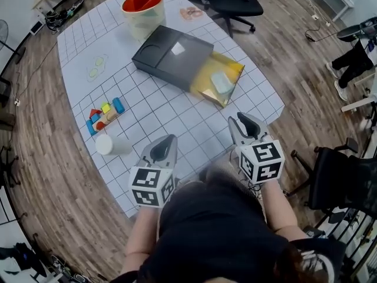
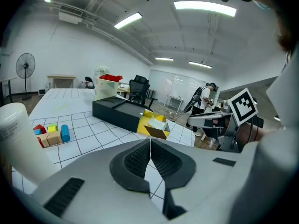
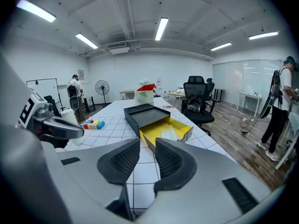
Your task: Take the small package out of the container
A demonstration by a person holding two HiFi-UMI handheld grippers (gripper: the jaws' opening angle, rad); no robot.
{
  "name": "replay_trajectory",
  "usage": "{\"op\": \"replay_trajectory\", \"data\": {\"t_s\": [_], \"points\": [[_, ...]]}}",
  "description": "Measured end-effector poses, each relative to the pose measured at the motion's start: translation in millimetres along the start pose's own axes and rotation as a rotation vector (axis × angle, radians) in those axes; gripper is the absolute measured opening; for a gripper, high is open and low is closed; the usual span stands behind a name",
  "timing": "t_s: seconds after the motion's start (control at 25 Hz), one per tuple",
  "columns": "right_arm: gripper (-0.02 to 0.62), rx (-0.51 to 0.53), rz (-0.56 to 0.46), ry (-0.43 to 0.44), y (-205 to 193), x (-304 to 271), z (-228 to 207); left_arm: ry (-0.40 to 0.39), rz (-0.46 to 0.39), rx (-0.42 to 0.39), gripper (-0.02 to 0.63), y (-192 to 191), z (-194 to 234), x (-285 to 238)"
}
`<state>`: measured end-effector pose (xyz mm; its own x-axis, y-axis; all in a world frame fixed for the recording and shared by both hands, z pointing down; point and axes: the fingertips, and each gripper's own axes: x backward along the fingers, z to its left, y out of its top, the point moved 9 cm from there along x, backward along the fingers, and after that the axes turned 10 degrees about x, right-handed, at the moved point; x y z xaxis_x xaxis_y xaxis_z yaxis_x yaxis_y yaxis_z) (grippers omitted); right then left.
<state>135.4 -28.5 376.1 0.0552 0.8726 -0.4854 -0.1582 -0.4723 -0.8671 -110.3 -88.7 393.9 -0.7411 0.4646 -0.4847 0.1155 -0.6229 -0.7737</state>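
A black container (image 1: 171, 56) lies across the middle of the gridded table (image 1: 159, 111). Its yellow drawer (image 1: 231, 69) stands pulled out toward the right. In the drawer rests a small pale package (image 1: 222, 82), also seen in the right gripper view as the package (image 3: 171, 132). Both grippers hover near the table's front edge, well short of the drawer. My left gripper (image 1: 168, 140) is shut, its pads touching with nothing between them in the left gripper view (image 2: 150, 143). My right gripper (image 1: 242, 120) is open, a narrow empty gap showing between its pads (image 3: 147, 149).
A pale bucket with a red lining (image 1: 144, 7) stands behind the container. Coloured blocks (image 1: 106, 115) and a white cylinder (image 1: 109, 144) lie at the left. A black office chair (image 1: 232, 2) stands beyond the far edge, and another chair (image 1: 339, 181) is at the right.
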Motion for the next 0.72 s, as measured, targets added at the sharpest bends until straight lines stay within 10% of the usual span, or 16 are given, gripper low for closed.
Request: {"op": "replay_trajectory", "data": {"t_s": [0.72], "points": [[0.164,0.066,0.145,0.13,21.7,-103.9,-89.9,0.146,-0.013,0.096,0.028,34.6,-5.5,-75.7]]}}
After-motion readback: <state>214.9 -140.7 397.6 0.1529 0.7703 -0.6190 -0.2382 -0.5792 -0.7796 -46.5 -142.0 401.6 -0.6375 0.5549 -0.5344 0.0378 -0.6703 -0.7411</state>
